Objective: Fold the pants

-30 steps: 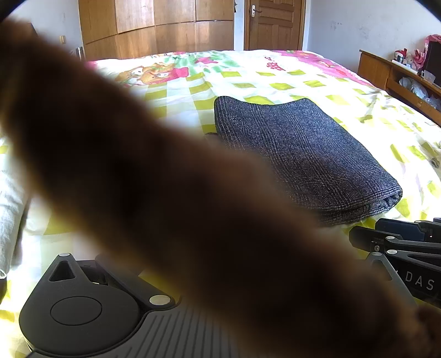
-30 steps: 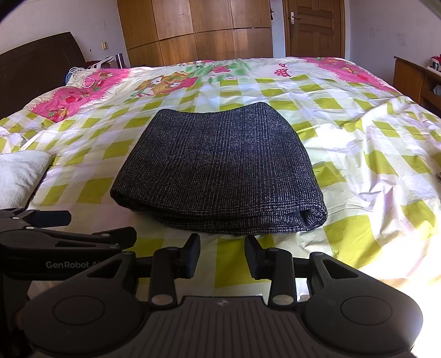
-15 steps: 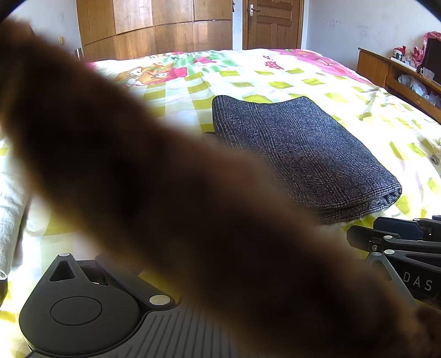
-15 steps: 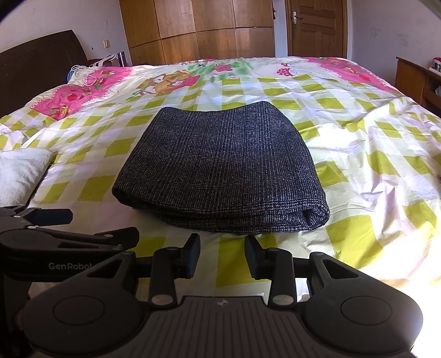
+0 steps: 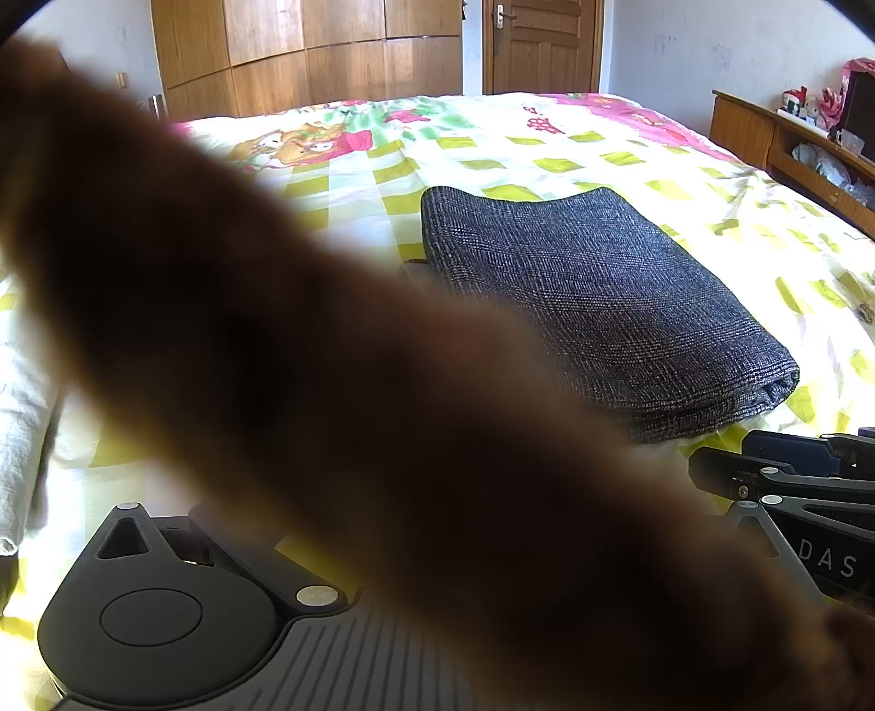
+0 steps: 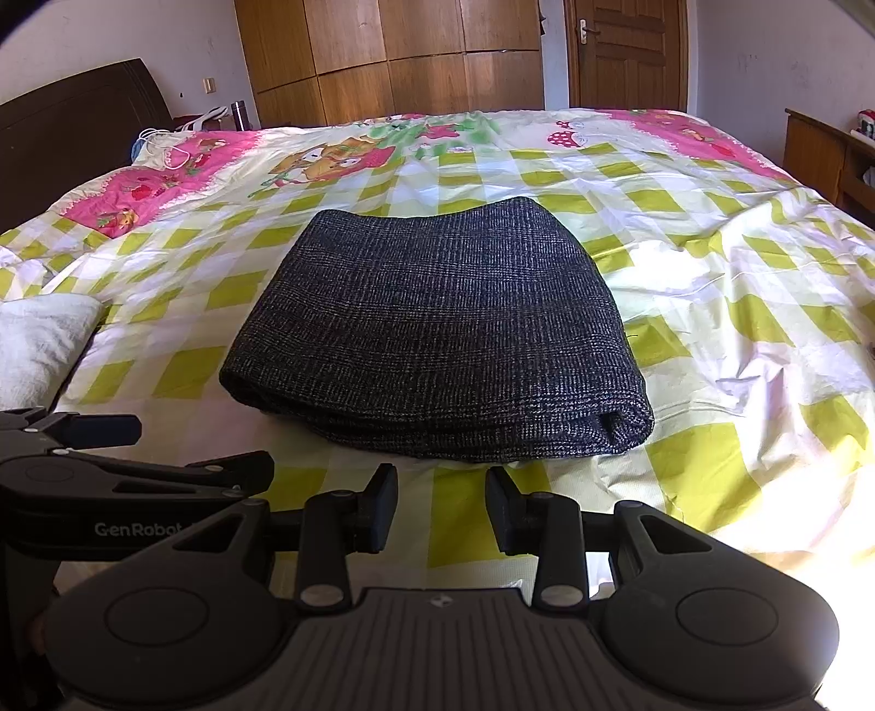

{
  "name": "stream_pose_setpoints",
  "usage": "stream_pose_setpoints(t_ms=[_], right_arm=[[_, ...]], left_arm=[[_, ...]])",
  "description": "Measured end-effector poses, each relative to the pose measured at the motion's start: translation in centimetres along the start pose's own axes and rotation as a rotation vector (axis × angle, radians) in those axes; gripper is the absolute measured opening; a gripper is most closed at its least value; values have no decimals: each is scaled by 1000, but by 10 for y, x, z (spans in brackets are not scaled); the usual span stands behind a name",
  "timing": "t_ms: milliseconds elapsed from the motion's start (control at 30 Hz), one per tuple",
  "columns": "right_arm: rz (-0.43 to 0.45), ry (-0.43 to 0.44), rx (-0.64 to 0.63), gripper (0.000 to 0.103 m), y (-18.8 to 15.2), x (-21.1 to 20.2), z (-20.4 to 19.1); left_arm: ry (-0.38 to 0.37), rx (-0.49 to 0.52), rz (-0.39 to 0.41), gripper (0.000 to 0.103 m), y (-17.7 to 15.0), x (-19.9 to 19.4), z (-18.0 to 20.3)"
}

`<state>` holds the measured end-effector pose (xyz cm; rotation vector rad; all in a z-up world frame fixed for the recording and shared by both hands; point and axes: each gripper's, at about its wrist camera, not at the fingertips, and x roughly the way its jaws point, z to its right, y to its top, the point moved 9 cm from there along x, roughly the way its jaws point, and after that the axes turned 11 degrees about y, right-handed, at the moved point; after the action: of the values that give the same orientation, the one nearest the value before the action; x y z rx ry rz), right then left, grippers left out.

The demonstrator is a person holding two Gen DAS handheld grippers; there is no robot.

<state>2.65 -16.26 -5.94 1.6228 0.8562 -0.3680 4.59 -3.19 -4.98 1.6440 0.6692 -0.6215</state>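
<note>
Right claw [image 6: 441,506] sits low over the bed [image 6: 738,306] with its two fingers [image 6: 380,506] parted to a narrow gap and nothing between them. Compared with a second ago it has hardly shifted; the view has only tipped a touch, so the folded pants [image 6: 437,328] sit marginally lower in its picture. They lie flat on the checked yellow-and-white bedspread straight ahead of the fingertips, near but not touching, with the thick folded edge facing the claw and the stacked layers showing at the right corner.

Left claw [image 6: 131,481] lies just beside the right one, on its left, pointing across toward it; in the right wrist view its fingers look close together, but whether it is fully closed I cannot tell. Its own camera is mostly covered by a blurred brown shape [image 5: 383,410] that runs from upper left to lower right, the same as in the earlier pictures. Past that blur the pants [image 5: 601,306] show ahead and to the right, unchanged in shape.

Farther out, a white pillow [image 6: 38,339] rests at the left bed edge, wooden wardrobes [image 6: 394,54] and a door [image 6: 629,52] stand behind the bed, and a low wooden shelf [image 5: 793,142] runs along the right wall.
</note>
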Motion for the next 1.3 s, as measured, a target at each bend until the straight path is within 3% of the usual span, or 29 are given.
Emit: stream_pose_setpoints(t_ms=[1300], right_arm=[[-6,0,8,48,1,1,1]], left_arm=[[1,-3,-2,103,1,-1,1]])
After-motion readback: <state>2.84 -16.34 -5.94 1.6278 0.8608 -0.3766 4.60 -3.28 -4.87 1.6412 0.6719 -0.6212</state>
